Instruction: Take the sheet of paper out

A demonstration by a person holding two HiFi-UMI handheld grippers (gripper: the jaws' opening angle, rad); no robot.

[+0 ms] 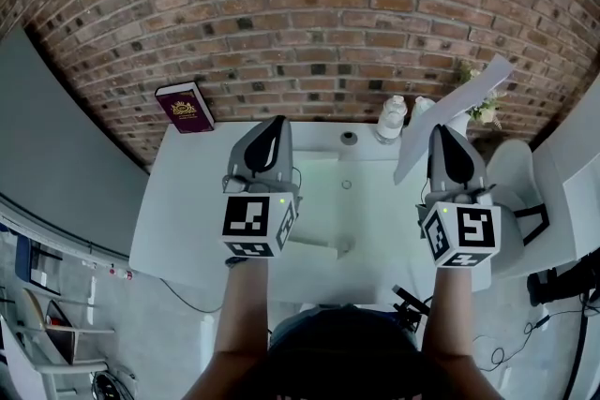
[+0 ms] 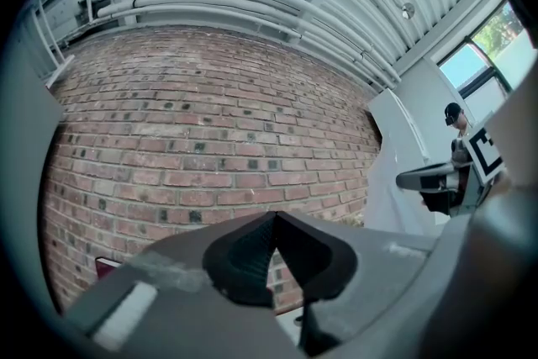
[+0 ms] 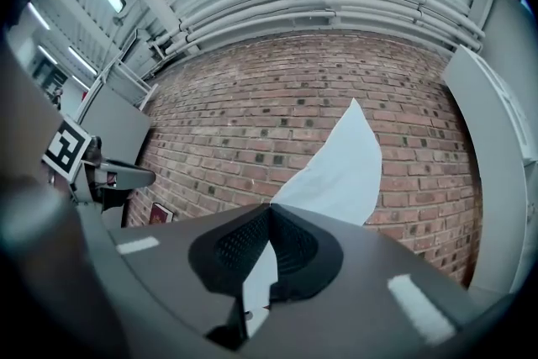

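Note:
A white sheet of paper (image 1: 452, 111) stands up in the air at the right, its top corner curling toward the brick wall. My right gripper (image 1: 448, 138) is shut on its lower part. In the right gripper view the sheet of paper (image 3: 336, 168) rises from between the closed jaws and bends to the right. My left gripper (image 1: 270, 128) hovers over the white table (image 1: 178, 211), shut, with nothing between its jaws. In the left gripper view the left gripper (image 2: 273, 241) faces the brick wall.
A dark red book (image 1: 185, 107) lies at the table's far left corner. Two white bottles (image 1: 392, 118) and a small plant (image 1: 485, 108) stand at the back right. A white chair (image 1: 518, 192) sits to the right. The brick wall (image 1: 309, 5) closes the far side.

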